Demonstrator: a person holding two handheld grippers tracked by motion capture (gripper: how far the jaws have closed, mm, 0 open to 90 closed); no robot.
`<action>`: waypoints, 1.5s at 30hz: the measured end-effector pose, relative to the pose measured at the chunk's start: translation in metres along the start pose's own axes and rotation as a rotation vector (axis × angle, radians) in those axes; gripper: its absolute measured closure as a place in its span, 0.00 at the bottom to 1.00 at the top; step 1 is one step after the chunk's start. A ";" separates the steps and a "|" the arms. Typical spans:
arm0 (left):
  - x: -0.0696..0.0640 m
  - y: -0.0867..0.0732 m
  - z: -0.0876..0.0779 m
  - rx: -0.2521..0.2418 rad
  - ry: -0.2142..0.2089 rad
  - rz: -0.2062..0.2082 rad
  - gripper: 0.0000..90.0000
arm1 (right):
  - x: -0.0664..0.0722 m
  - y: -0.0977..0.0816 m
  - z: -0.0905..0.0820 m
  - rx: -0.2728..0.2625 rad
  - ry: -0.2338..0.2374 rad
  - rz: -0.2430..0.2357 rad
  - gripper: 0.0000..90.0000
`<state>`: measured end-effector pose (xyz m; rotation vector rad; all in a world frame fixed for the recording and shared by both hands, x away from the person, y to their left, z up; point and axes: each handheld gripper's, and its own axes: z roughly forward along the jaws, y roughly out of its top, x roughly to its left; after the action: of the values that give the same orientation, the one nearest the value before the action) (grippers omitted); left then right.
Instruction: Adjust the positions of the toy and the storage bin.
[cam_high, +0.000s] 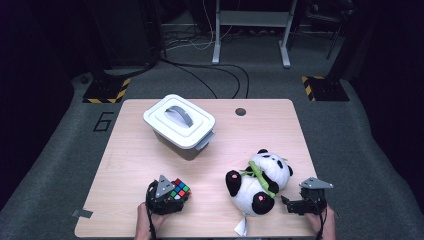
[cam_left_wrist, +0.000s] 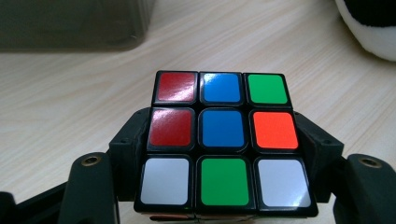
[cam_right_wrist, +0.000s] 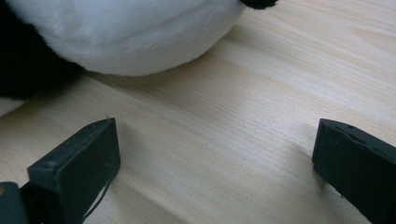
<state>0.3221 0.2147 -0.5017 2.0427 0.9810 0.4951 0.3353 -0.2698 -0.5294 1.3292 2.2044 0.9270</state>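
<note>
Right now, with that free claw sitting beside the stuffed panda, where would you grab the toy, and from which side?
Probably across the panda's round white belly, coming in from the side where the open right claw sits. The toy lies on its back, its soft body giving wide jaws something to squeeze; the black limbs are small and floppy, a poorer hold.

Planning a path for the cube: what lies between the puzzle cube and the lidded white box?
Only bare table, as the high view shows, between the puzzle cube and the lidded white box.
</note>
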 end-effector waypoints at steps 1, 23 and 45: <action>0.002 0.001 -0.002 -0.005 0.003 0.003 0.37 | 0.000 0.000 0.000 0.000 0.000 0.000 0.00; 0.050 -0.004 -0.024 -0.007 0.097 -0.071 0.37 | 0.000 0.000 0.000 0.000 0.000 0.001 0.00; 0.107 -0.014 -0.037 0.005 0.210 -0.180 0.37 | 0.000 0.000 0.000 0.000 -0.001 0.001 0.00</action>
<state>0.3592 0.3224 -0.4893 1.9121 1.2793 0.6192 0.3352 -0.2697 -0.5294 1.3309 2.2031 0.9261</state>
